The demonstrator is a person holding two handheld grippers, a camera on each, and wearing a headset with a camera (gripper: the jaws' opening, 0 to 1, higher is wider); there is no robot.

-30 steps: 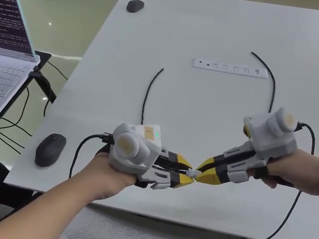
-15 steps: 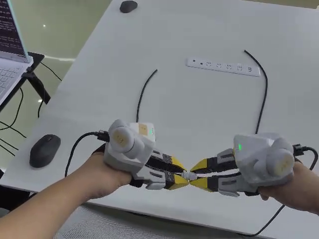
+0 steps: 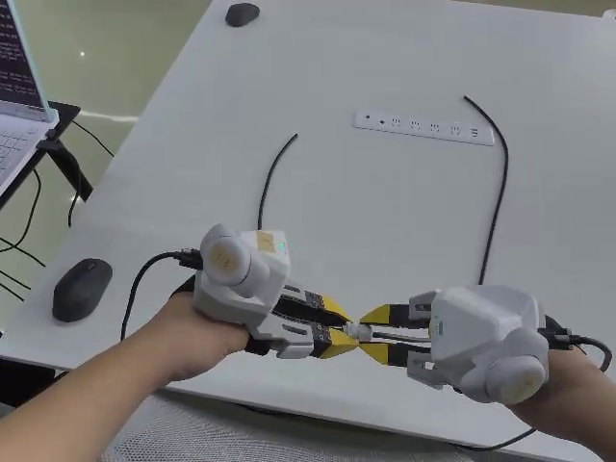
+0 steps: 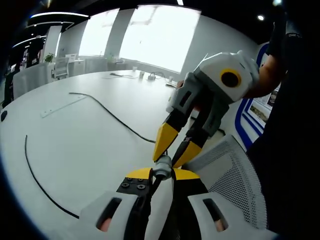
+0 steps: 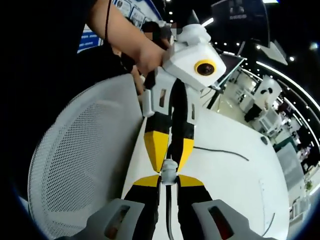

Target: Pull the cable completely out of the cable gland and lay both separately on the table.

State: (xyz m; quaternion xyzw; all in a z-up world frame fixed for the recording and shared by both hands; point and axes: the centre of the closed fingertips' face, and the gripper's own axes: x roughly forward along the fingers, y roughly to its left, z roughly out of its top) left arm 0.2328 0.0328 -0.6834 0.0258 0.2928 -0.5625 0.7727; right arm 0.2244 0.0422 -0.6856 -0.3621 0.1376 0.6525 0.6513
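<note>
A small grey cable gland [image 3: 358, 332] hangs just over the table's near edge, held between two gripper tips that meet head-on. My left gripper [image 3: 344, 337] comes in from the left and is shut on the gland [image 4: 162, 164]. From the right, my right gripper [image 3: 372, 333] is shut on the thin black cable [image 3: 399, 334], which runs back between its jaws [image 5: 168, 210]. In the right gripper view the gland [image 5: 170, 170] sits at my jaw tips, with the left gripper [image 5: 170, 161] pointing down onto it. The right gripper [image 4: 167, 156] reaches the gland from above in the left gripper view.
On the white table [image 3: 385, 221] lie a loose black cable [image 3: 272, 178], a white power strip [image 3: 423, 127] with its black lead [image 3: 496, 192], and a dark mouse [image 3: 243, 13]. Another mouse [image 3: 82, 289] and a laptop [image 3: 19, 96] are at the left. A white mesh chair [image 5: 85, 150] stands below.
The right gripper has rolled over and dropped lower toward the near edge. Both gripper tips have stayed together at the gland. The head camera has shifted slightly.
</note>
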